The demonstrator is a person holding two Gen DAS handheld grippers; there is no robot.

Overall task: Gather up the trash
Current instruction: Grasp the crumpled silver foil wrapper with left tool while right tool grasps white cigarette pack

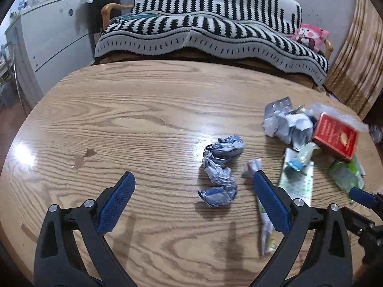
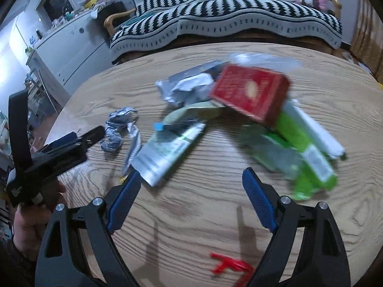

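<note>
Behind a striped sofa (image 1: 210, 31) the wooden bench (image 1: 143, 110) carries scattered trash, and with both tools spread and empty, the left tool (image 1: 194, 186) seems about to close on the crumpled wrapper (image 1: 221, 167) (right tool (image 2: 191, 186) hovering near the red box (image 2: 251, 93)).

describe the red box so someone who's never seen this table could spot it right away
On the wooden table in front of the striped sofa, look at the trash pile on the right side. The red box sits propped on that pile beside a crumpled white paper wad. It is the only red, rigid box there.
</note>
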